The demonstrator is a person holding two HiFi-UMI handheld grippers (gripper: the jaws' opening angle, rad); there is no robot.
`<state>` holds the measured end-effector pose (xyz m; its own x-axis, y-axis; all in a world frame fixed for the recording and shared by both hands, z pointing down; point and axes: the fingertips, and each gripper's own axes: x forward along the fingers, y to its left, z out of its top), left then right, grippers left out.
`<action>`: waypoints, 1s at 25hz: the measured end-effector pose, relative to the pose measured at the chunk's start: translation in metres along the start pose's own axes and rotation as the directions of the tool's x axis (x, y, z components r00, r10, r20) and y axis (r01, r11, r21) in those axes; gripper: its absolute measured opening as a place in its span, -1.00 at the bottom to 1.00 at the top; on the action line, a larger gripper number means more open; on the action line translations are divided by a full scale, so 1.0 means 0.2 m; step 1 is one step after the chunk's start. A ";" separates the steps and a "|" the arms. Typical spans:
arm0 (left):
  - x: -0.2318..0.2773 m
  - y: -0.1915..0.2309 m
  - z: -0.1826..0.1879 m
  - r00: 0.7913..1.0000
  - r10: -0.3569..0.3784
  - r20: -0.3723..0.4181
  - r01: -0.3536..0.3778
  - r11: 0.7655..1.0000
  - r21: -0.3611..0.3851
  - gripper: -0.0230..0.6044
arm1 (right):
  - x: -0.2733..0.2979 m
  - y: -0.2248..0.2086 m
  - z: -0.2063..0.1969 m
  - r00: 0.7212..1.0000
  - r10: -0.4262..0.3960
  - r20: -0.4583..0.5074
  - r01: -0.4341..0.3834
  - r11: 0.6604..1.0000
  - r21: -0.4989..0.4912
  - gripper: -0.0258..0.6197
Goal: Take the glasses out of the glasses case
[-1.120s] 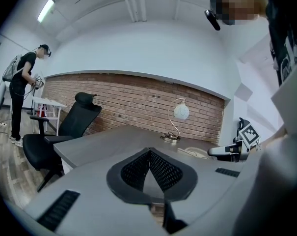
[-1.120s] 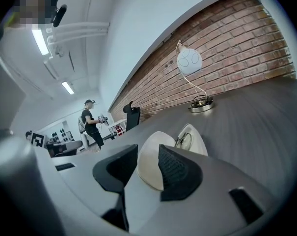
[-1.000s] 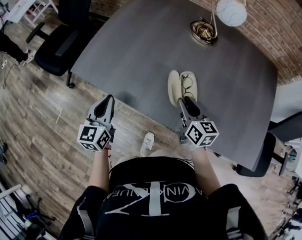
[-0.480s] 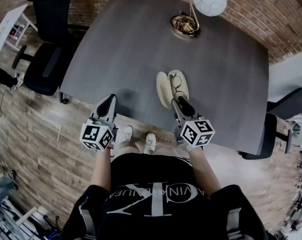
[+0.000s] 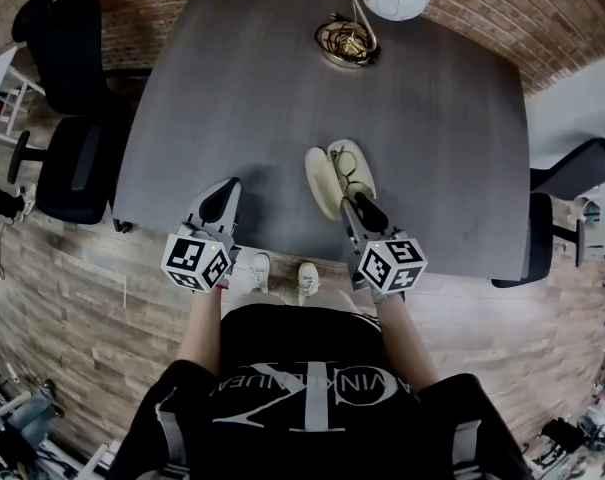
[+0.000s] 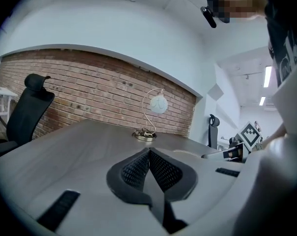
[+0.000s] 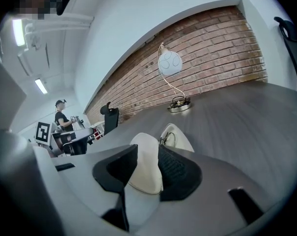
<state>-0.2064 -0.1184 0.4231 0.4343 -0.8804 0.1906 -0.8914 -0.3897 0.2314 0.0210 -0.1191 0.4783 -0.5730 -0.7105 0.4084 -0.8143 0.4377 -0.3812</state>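
1. Head view: an open, cream-coloured oval glasses case point(image 5: 322, 183) lies near the front edge of the dark grey table point(image 5: 232, 98). Thin dark wire-framed glasses point(image 5: 350, 165) rest in its right half. The right gripper point(image 5: 356, 208) meets the case's near end. The left gripper point(image 5: 220, 201) is well apart to the left, over the table's front edge.
2. Left gripper view: the left gripper point(image 6: 149, 152) has its jaws pressed together with nothing between them. It points across bare tabletop towards a white globe lamp point(image 6: 158, 103).
3. Right gripper view: the right gripper point(image 7: 147, 154) has its jaws part-way apart, clamped on the near end of the glasses case's point(image 7: 146, 173) empty half. The glasses point(image 7: 169, 139) lie in the other half, just beyond.
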 end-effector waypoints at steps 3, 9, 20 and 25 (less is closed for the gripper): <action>0.06 0.00 0.02 0.999 -0.039 -0.002 0.039 0.999 0.007 -0.88 | 0.01 0.00 0.00 1.000 -0.028 -0.008 0.028 1.000 -0.001 -0.55; 0.16 -0.01 0.03 0.994 -0.104 -0.014 0.104 0.995 0.010 -0.88 | 0.04 -0.01 0.00 0.996 -0.082 -0.043 0.082 0.997 -0.003 -0.55; 0.28 -0.05 -0.01 0.983 -0.175 -0.056 0.176 0.984 0.023 -0.88 | 0.15 -0.05 -0.05 0.970 -0.167 -0.177 0.155 0.985 -0.081 -0.55; 0.30 -0.05 -0.05 0.981 -0.183 -0.070 0.184 0.983 0.014 -0.88 | 0.19 -0.08 -0.11 0.946 -0.218 -0.238 0.189 0.972 -0.140 -0.55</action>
<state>-0.1698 -0.1633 0.4419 0.5981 -0.7730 0.2116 -0.7978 -0.5491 0.2490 0.0096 -0.1414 0.5179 -0.3865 -0.6366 0.6673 -0.9126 0.3686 -0.1769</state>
